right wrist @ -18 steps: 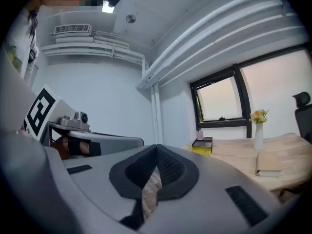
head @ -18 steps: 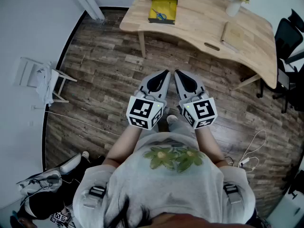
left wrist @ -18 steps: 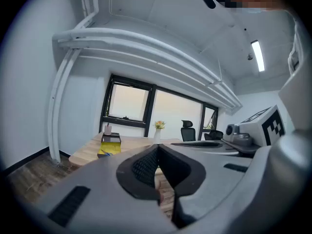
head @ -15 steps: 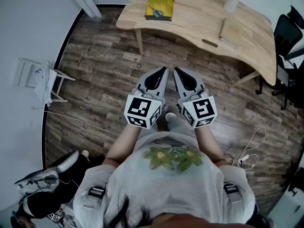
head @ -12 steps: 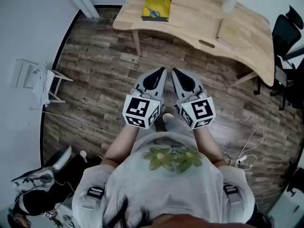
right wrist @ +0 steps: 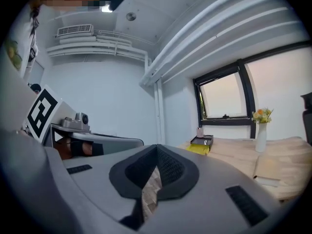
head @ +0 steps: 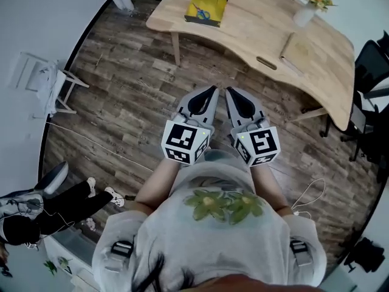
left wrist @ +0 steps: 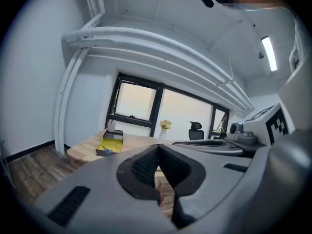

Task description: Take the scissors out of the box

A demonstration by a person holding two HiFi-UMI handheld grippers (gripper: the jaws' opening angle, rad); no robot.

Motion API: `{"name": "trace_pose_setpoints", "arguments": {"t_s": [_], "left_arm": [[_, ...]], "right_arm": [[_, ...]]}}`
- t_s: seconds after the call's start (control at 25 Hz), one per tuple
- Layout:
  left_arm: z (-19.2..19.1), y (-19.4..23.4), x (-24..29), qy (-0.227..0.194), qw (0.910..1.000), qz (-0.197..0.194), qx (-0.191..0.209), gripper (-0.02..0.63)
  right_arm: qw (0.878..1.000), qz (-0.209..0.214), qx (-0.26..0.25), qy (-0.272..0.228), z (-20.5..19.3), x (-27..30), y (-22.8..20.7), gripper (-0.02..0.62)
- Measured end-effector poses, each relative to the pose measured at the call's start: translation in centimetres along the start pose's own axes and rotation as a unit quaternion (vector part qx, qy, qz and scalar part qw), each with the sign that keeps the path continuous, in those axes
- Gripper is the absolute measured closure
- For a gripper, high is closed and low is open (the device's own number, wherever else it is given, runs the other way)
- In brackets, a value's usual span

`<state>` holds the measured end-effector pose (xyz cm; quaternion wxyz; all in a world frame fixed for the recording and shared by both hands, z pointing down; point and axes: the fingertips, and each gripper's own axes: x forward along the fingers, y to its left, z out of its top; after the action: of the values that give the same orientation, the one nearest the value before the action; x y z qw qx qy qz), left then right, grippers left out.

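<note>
The box (head: 207,5), black with a yellow lining, lies open at the far left end of the wooden table (head: 255,26). Blue-handled scissors (head: 203,12) lie inside it. My left gripper (head: 212,90) and right gripper (head: 229,92) hover side by side over the floor, well short of the table. Both are shut with nothing between their pads. In the left gripper view, the left gripper (left wrist: 157,148) points towards the box (left wrist: 110,145) far ahead. From the right gripper (right wrist: 156,148) the box (right wrist: 201,144) appears distant, ahead and to the right.
A white vase of flowers (head: 304,10), a flat book (head: 298,50) and a slim dark object (head: 266,62) sit on the table. Black office chairs (head: 372,59) stand at the right. A white folding chair (head: 41,81) and a bystander (head: 36,215) are at the left. Cables (head: 307,199) run over the floor.
Both grippers stay shut and side by side before my body. The head view has swung a little, and the bystander at lower left has shifted further left.
</note>
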<state>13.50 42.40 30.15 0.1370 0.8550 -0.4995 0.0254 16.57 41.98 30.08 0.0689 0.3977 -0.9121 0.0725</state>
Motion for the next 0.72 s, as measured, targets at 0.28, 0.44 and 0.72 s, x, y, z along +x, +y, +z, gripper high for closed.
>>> {"name": "trace_pose_setpoints", "arguments": {"t_s": [0.28, 0.44, 0.72], "left_arm": [[-1.4, 4.5, 2.9, 0.02, 0.9994, 0.017, -0.023, 0.6], [0.3, 8.4, 5.5, 0.02, 0.9997, 0.008, -0.013, 0.6], [5.2, 15.6, 10.2, 0.008, 0.9997, -0.021, 0.004, 0.6]], "right_arm": [[0.999, 0.012, 0.017, 0.027, -2.1, 4.6, -1.6, 0.589], [0.999, 0.008, 0.016, 0.027, -1.1, 8.9, -2.7, 0.589], [1.0, -0.008, 0.007, 0.009, 2.7, 16.9, -4.9, 0.589]]}}
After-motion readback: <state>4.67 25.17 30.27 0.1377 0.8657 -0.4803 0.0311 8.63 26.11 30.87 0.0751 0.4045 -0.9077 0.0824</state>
